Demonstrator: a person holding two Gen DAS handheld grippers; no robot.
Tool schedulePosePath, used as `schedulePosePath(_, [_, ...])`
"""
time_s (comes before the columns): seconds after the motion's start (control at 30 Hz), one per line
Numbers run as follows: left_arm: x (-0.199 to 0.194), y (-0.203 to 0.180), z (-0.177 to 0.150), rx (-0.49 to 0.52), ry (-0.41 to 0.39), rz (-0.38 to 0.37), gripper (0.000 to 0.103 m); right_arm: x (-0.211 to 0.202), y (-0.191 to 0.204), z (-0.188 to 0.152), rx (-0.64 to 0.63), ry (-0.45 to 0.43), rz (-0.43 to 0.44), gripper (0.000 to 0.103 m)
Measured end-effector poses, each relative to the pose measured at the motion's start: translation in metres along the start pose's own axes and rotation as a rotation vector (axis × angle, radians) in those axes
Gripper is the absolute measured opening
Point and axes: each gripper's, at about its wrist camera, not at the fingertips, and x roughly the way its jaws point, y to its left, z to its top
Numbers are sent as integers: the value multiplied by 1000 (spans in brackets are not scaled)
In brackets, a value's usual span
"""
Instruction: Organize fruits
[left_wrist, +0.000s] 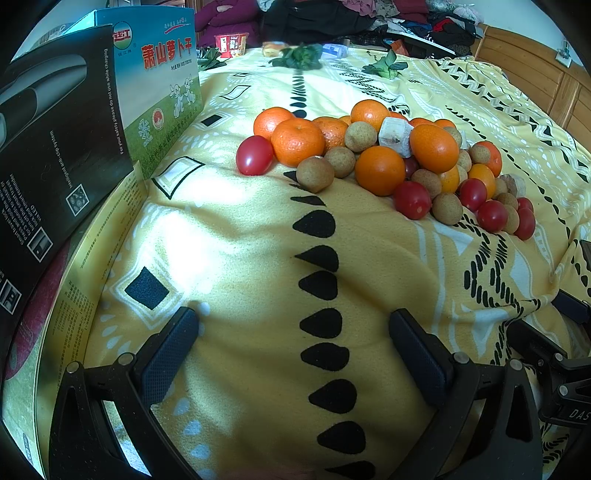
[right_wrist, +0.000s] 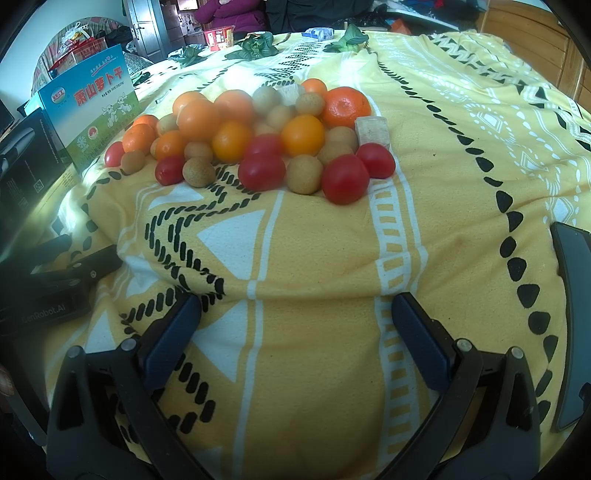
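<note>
A heap of fruit lies on a yellow patterned blanket (left_wrist: 240, 251): oranges (left_wrist: 297, 141), red cherry tomatoes (left_wrist: 254, 155), brown longans (left_wrist: 315, 173) and pale cubes (left_wrist: 395, 136). My left gripper (left_wrist: 293, 325) is open and empty, well short of the heap. In the right wrist view the same heap shows an orange (right_wrist: 346, 106), tomatoes (right_wrist: 344, 179), longans (right_wrist: 304, 173) and a pale cube (right_wrist: 372, 131). My right gripper (right_wrist: 295, 310) is open too, nothing between its fingers, a good way in front of the tomatoes.
A blue-green printed box (left_wrist: 162, 88) and a black box (left_wrist: 55, 147) stand along the left edge. The other gripper's body (right_wrist: 55, 291) lies at left. A dark phone (right_wrist: 570, 325) lies at right. Leafy greens (left_wrist: 299, 57) and a red cup (left_wrist: 231, 44) sit at the far end.
</note>
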Motion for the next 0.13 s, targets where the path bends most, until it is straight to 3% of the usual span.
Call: schedulePosePath(0.13, [1,1,0,1,-2,0,103,0,0,0,0,0,0,103])
